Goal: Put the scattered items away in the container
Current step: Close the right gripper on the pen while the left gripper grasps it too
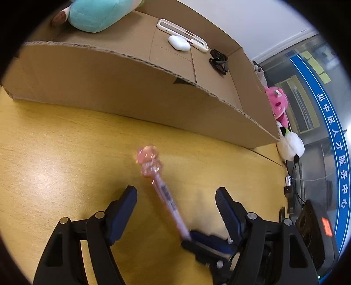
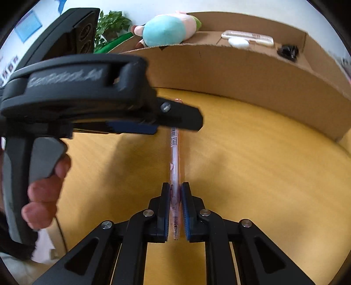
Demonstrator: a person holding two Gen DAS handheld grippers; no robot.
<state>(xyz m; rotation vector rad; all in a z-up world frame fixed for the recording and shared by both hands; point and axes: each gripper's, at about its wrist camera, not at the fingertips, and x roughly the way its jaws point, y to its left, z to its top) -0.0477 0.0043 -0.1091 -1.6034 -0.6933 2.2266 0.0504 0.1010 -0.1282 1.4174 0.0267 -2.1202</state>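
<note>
A clear pink pen (image 2: 174, 153) with a pink ornament top (image 1: 149, 157) sits just above the yellow table (image 1: 54, 153). My right gripper (image 2: 175, 190) is shut on its lower barrel, and its tips (image 1: 190, 237) show at the pen's end in the left wrist view. My left gripper (image 1: 175, 194) is open, its blue pads either side of the pen's middle without touching it. In the right wrist view the left gripper (image 2: 188, 122) crosses over the pen and hides the ornament. Behind stands the cardboard box (image 1: 131, 87).
The box (image 2: 241, 72) holds a teal plush (image 1: 94, 13), a white phone case (image 1: 182, 34), a white earbud case (image 1: 178, 42) and a black folded item (image 1: 218, 60). A pink plush (image 1: 277, 103) and a white plush (image 1: 290, 145) sit by its right end. A hand (image 2: 43, 197) holds the left gripper's handle.
</note>
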